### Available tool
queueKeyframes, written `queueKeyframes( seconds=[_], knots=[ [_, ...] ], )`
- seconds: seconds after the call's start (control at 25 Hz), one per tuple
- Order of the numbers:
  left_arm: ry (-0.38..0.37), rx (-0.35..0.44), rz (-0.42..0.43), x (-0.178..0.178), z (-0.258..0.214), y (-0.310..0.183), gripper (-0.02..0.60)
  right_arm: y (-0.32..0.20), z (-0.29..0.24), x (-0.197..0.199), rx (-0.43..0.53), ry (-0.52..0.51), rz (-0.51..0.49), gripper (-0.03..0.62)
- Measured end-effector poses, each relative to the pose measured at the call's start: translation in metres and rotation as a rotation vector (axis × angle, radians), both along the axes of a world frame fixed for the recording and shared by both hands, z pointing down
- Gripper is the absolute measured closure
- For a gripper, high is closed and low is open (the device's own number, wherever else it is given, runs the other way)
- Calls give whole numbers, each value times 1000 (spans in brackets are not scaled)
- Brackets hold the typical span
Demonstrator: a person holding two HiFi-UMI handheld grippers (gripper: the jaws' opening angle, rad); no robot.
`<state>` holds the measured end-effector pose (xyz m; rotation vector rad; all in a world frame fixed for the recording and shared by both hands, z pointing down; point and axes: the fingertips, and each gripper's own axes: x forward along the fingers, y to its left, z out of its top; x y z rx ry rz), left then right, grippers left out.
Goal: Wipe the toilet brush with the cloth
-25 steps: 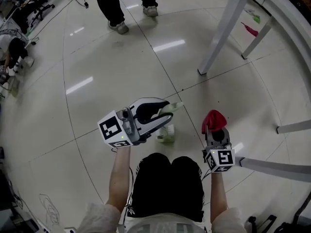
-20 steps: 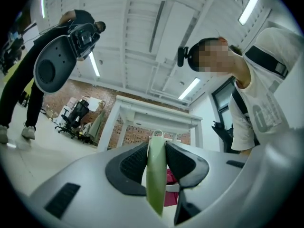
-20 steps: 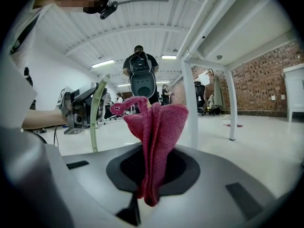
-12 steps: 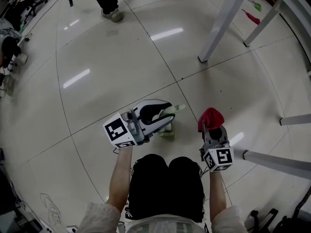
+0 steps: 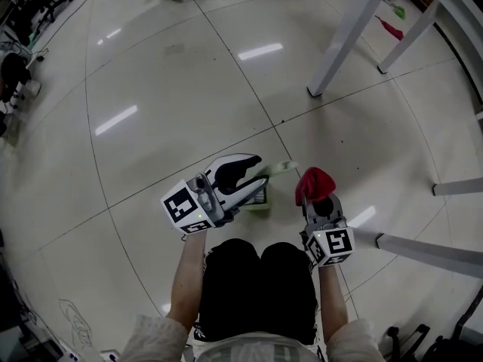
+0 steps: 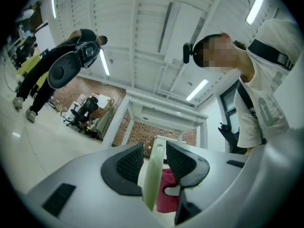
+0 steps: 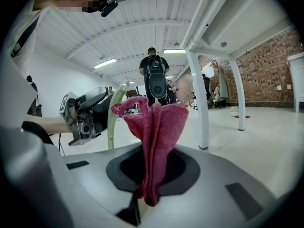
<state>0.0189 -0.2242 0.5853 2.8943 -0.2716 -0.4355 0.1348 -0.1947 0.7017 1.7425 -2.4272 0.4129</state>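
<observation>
Biggest thing here is the glossy pale tiled floor [image 5: 189, 104], with white table legs [image 5: 343, 36] standing on it off to the upper right. Both hands are low, just in front of the person's knees.

The left gripper [image 5: 256, 173] is clamped on the toilet brush [image 5: 278, 170]. In the left gripper view its two black ribbed pads sit either side of the handle with no slack I can see. The brush is a pale, washed-out green, and the handle is slim and flat-looking, like a strip. From the right gripper view it rises beside the left gripper and curves over at the top. Its lower end is down near the floor, mostly hidden under the gripper, so I can't tell what the head looks like.

The right gripper [image 5: 317, 194] is pinched tight on the cloth [image 5: 314, 181], a red-pink terry rag bunched into folds that stick up out of the jaws. The cloth is just beside the brush handle. Whether they touch, I can't tell.
</observation>
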Motion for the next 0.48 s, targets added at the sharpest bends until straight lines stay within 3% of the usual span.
queueKeyframes(
  seconds=[0.12, 0.24, 0.28, 0.32, 0.4, 0.48],
  knots=[
    [44, 20, -99, -24, -22, -8, 454, -5, -8, -1, 19, -6, -3, 563],
    [41, -28, -359, -63, -15, -34, 457, -13, -12, -1, 31, -32, 10, 563],
    [22, -53, -465, -76, -7, -42, 578, -15, -13, -2, 36, -42, 15, 562],
    [4, -74, -548, -87, 2, -46, 578, -17, -15, -4, 42, -51, 18, 563],
    [-12, -103, -618, -96, 16, -48, 578, -21, -15, -5, 52, -60, 22, 563],
    [-15, -118, -618, -95, 23, -47, 578, -24, -13, -5, 55, -68, 28, 563]
  ],
)
